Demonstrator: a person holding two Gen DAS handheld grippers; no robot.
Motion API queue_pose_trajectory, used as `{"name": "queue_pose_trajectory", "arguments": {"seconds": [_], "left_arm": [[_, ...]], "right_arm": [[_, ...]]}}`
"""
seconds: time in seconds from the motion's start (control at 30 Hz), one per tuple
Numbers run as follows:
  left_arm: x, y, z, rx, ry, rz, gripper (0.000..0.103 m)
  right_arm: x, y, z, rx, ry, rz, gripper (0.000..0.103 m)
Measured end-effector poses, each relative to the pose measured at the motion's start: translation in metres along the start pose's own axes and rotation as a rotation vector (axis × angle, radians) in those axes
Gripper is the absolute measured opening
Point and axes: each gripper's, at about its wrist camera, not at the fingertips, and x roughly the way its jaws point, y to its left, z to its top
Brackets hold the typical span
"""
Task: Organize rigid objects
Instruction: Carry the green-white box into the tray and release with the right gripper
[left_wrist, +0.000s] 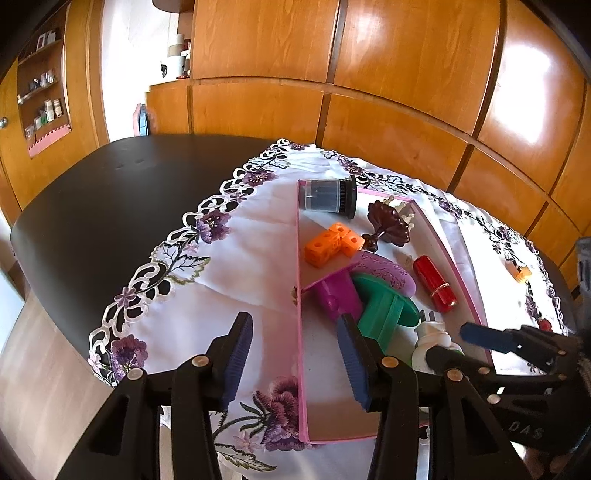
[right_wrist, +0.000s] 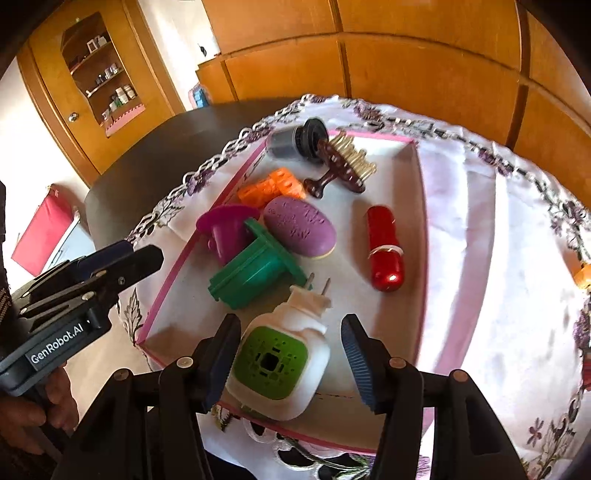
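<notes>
A shallow pink-rimmed box (right_wrist: 421, 221) lies on the embroidered cloth. It holds a dark jar (right_wrist: 295, 142), a brown comb (right_wrist: 343, 166), orange blocks (right_wrist: 273, 186), a purple oval (right_wrist: 301, 227), a magenta funnel (right_wrist: 225, 229), a green piece (right_wrist: 255, 273) and a red tube (right_wrist: 384, 247). A white and green plug-in device (right_wrist: 284, 354) rests at the box's near end between the fingers of my right gripper (right_wrist: 291, 356); there is a gap on its right side. My left gripper (left_wrist: 295, 363) is open and straddles the box's left wall (left_wrist: 300, 295) without pressing on it.
A small orange object (left_wrist: 522, 273) sits on the cloth (left_wrist: 236, 266) right of the box. The bare dark tabletop (left_wrist: 110, 192) stretches to the left. Wooden cabinets (left_wrist: 406, 74) stand behind the table. A person's hand (right_wrist: 33, 406) holds the left gripper's handle.
</notes>
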Motion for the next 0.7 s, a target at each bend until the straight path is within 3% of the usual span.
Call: {"name": "queue_pose_trajectory", "arguments": {"seconds": [0.7], "left_arm": [[-0.010,-0.022,0.006,0.071,-0.030,0.001,0.050]], "right_arm": [[-0.042,-0.058,0.009,0.118,-0.118,-0.129,0.057]]}}
